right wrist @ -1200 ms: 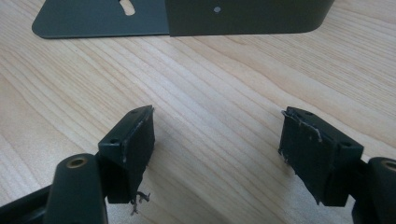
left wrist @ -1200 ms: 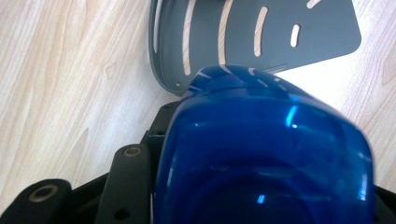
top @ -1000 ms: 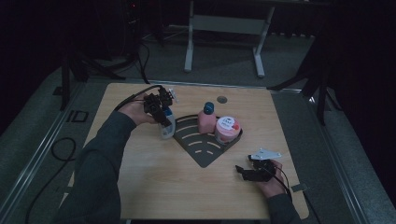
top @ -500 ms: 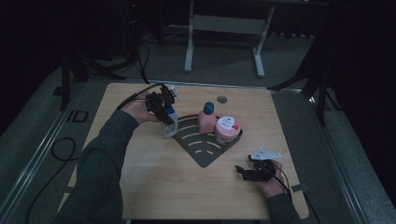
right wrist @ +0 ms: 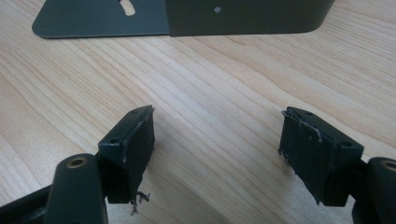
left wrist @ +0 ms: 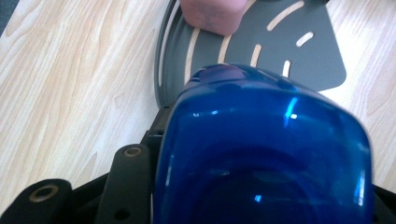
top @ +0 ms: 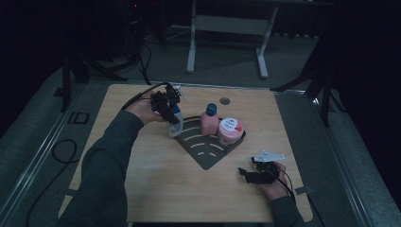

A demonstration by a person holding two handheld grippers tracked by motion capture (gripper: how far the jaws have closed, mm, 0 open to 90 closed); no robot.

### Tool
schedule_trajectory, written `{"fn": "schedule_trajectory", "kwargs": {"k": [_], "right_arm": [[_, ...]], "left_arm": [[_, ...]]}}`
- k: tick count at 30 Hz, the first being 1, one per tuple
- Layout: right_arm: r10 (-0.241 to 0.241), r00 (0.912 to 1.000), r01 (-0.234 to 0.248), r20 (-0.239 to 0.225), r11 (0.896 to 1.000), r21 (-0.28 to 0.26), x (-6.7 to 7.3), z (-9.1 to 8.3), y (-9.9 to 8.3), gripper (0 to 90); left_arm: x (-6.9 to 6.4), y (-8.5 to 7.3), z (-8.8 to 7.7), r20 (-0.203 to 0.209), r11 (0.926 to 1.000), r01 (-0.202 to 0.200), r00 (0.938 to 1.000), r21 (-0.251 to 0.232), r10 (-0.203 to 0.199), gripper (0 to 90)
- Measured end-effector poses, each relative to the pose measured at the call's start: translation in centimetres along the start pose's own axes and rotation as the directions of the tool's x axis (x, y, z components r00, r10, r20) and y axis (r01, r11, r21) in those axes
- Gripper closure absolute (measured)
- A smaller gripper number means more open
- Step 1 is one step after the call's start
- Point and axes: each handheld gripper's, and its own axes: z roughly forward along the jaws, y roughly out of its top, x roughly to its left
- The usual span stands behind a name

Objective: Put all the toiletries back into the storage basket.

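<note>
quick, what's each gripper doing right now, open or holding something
Left gripper: shut on the white bottle with the blue cap, at the edge of the dark slotted corner rack.
Right gripper: open, nothing between its jaws, over the wooden table.

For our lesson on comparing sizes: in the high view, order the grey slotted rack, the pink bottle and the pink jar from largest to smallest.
1. grey slotted rack
2. pink bottle
3. pink jar
The bottle and jar look close in size, so their order is uncertain.
</note>
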Motion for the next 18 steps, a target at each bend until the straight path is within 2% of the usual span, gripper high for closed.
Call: {"fn": "schedule_trajectory", "kwargs": {"k": [10,18], "right_arm": [[-0.001,1.0,0.001,0.0,1.0,0.0,0.0,0.0,0.0,26.0],[0.0,1.0,0.0,0.0,1.0,0.0,0.0,0.0,0.0,26.0]], "left_arm": [[-0.1,1.1,0.6,-0.023,0.9999,-0.01,0.9997,-0.004,0.01,54.6],[0.0,1.8,1.1,-0.035,0.9998,0.0,0.9994,-0.019,0.0,54.6]]}}
